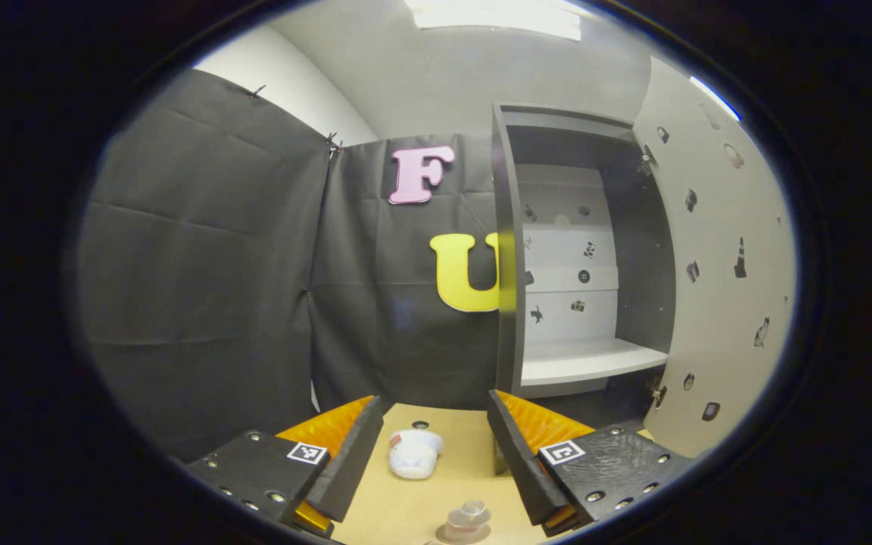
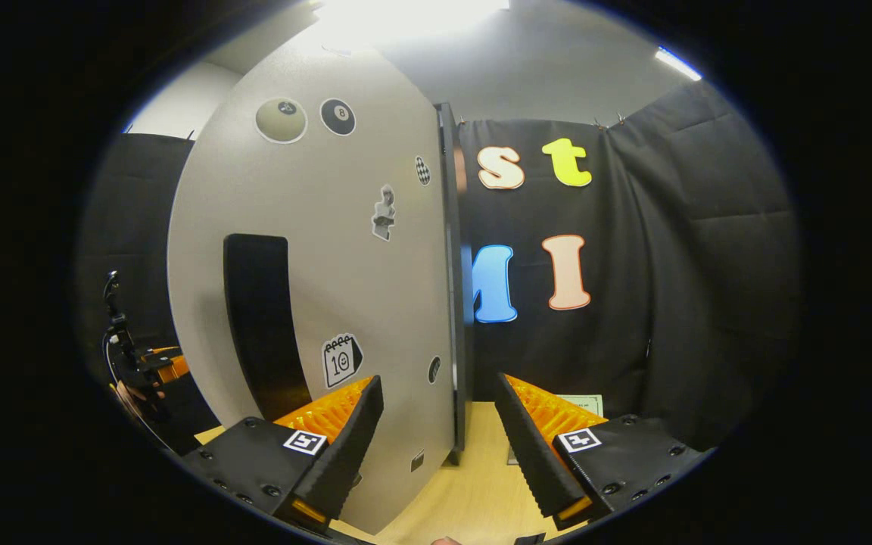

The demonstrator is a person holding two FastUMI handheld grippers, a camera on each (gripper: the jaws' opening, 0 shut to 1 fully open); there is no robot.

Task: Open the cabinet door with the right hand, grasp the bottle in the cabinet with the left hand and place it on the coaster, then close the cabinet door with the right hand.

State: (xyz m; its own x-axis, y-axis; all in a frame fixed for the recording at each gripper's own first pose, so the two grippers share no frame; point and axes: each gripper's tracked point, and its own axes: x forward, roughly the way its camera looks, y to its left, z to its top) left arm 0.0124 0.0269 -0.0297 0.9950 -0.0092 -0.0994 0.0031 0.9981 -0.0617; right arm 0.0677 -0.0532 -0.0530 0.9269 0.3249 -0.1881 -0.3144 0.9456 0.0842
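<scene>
Grey cabinet door [image 2: 315,250] swung open; both tools, left tool [image 1: 430,446] and right tool [image 2: 440,446], gape empty; bottle [image 1: 466,521] possibly on wooden table [image 1: 436,492].

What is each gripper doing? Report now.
Left gripper: open, holding nothing, above the table.
Right gripper: open, fingers either side of the cabinet door edge, not pressing.

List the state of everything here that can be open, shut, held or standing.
cabinet: open.
cabinet door: wide open, its free edge between the right tongs' fingers.
bottle: upright on the table, outside the cabinet.
left tongs: open, holding nothing.
right tongs: open, astride the door's edge.
</scene>
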